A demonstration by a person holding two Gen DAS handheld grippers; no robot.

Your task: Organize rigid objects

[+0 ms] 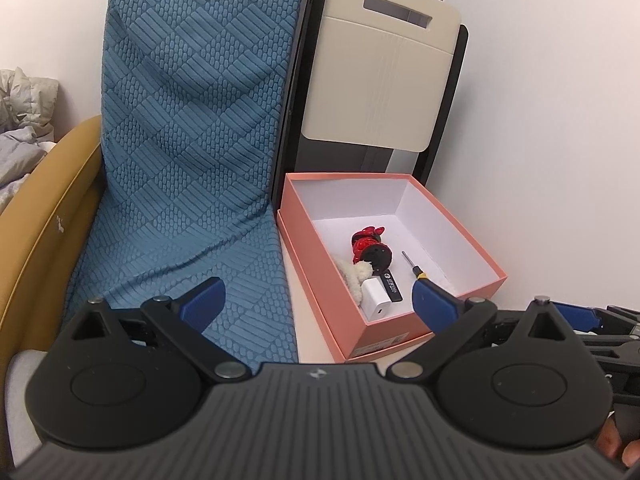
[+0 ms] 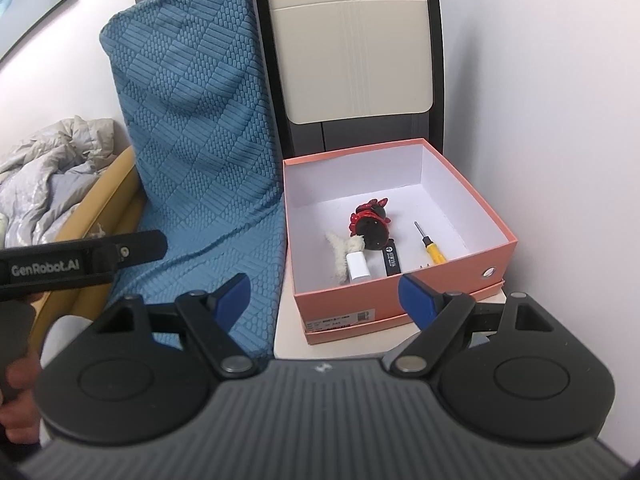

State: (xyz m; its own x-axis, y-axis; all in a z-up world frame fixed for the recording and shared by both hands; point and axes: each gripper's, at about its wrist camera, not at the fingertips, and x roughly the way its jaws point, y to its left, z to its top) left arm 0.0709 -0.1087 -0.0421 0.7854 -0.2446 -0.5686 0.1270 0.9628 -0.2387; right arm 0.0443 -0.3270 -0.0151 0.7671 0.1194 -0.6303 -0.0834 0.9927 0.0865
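An open pink box (image 1: 352, 292) (image 2: 460, 276) with a white inside stands on a pale tabletop. In it lie a red and black figurine (image 1: 370, 246) (image 2: 370, 226), a white charger block (image 1: 376, 296) (image 2: 358, 266), a black USB stick (image 1: 391, 285) (image 2: 392, 259), a fluffy cream piece (image 1: 354, 270) (image 2: 340, 250) and a small yellow-handled screwdriver (image 2: 431, 246) (image 1: 410, 264). My left gripper (image 1: 320, 304) stands open in front of the box with nothing between its blue pads. My right gripper (image 2: 326, 300) is open too, before the box's near wall.
A blue textured cushion (image 1: 192, 128) (image 2: 200, 140) leans left of the box on a yellow-edged seat (image 1: 40, 216). A cream and black chair back (image 1: 380, 80) (image 2: 352, 48) stands behind the box. White wall on the right. Crumpled grey bedding (image 2: 48, 176) lies far left.
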